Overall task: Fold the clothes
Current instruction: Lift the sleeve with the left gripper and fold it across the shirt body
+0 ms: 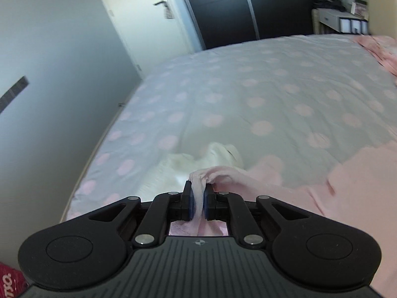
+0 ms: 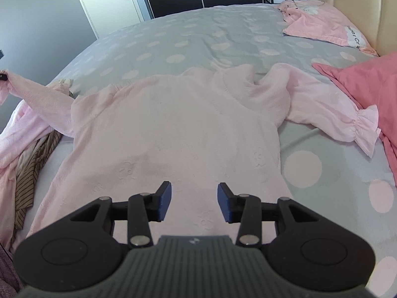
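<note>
Blouse (image 2: 173,129): pale pink, long-sleeved, laid flat on the bed (image 2: 198,32), collar toward 12 o'clock in the right wrist view. Right sleeve (image 2: 330,109) is spread toward 3 o'clock, its frilled cuff lying against a darker pink garment (image 2: 372,84). Left sleeve (image 2: 37,92) is lifted off the bed toward 9 o'clock.

Left gripper (image 1: 198,196): jaws clenched on the left sleeve's cuff (image 1: 213,176); fabric is seen bunched between the blue pads (image 1: 190,203) and trailing toward 3 o'clock.

Right gripper (image 2: 194,200): jaws released, held over the lower part of the blouse; nothing is held between them.

Bed cover: grey with pink dots.

White item (image 1: 198,159): blurred, lying just beyond the left gripper; kind cannot be told.

Striped garment (image 2: 32,171): brown, crumpled at 9 o'clock beside the blouse.

Pink pillow (image 2: 330,29): at 1 o'clock by the headboard (image 2: 359,7).
</note>
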The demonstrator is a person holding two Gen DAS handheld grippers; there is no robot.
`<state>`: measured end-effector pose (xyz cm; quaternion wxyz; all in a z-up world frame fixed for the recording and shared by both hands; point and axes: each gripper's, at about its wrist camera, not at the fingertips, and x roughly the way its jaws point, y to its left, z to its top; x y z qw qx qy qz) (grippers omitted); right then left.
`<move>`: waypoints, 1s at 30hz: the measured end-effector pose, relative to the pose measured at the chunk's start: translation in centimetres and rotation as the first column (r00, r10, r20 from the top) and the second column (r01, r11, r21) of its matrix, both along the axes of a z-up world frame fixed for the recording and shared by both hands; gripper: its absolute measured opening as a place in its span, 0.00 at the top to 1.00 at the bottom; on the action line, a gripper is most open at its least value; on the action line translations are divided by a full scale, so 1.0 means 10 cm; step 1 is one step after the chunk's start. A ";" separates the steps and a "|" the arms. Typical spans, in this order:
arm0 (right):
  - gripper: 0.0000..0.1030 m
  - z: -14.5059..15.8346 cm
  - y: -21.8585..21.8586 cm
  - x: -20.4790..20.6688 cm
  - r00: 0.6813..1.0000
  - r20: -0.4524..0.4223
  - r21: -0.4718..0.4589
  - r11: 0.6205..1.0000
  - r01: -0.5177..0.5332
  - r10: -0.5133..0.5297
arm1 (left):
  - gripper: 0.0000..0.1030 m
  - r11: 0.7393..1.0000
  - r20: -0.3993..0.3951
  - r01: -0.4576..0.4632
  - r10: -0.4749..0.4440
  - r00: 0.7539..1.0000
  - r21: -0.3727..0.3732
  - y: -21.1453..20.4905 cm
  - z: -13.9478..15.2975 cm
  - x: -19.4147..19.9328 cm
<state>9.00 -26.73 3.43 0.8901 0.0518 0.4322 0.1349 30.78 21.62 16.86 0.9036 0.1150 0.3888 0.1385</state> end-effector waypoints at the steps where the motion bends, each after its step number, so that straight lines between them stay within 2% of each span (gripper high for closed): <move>1: 0.56 0.01 0.00 0.00 1.000 0.004 0.003 1.000 -0.001 0.001 | 0.94 1.000 0.014 -0.009 0.009 1.000 0.012 -0.01 0.06 0.04; 5: 0.55 0.05 -0.03 0.00 1.000 0.011 0.016 1.000 0.002 -0.002 | 0.94 0.997 0.062 0.026 -0.031 0.998 0.073 -0.19 0.28 0.11; 8: 0.55 0.09 -0.03 0.00 1.000 0.019 0.028 1.000 0.004 -0.005 | 0.94 0.989 0.028 -0.013 0.009 1.000 0.147 -0.21 0.37 0.22; 10: 0.55 0.11 -0.04 0.00 1.000 0.028 0.037 0.999 0.002 -0.003 | 0.94 0.988 0.011 -0.046 0.045 0.999 0.148 -0.16 0.36 0.24; 12: 0.54 0.14 -0.04 -0.02 0.999 0.037 0.042 0.999 -0.003 0.001 | 0.94 0.990 0.014 -0.044 0.042 0.999 0.137 -0.16 0.35 0.22; 14: 0.54 0.15 -0.04 -0.03 0.999 0.039 0.044 0.999 -0.005 0.004 | 0.94 0.991 0.032 -0.010 0.006 0.999 0.132 -0.23 0.35 0.18; 18: 0.54 0.14 -0.04 -0.05 0.999 0.037 0.042 0.999 -0.014 0.012 | 0.94 0.982 0.072 0.150 -0.159 0.985 0.112 -0.58 0.39 0.08; 22: 0.54 0.15 -0.03 -0.04 0.999 0.034 0.041 0.999 -0.017 0.016 | 0.94 0.938 0.090 0.326 -0.337 0.937 0.113 -1.20 0.44 0.01; 26: 0.53 0.15 -0.01 -0.04 0.999 0.037 0.042 0.999 -0.026 0.025 | 0.94 0.864 0.083 0.494 -0.502 0.861 0.098 -1.86 0.38 -0.03; 30: 0.53 0.14 -0.02 -0.05 0.999 0.034 0.037 0.999 -0.024 0.022 | 0.94 0.789 0.017 0.612 -0.614 0.789 0.051 -2.49 0.10 0.01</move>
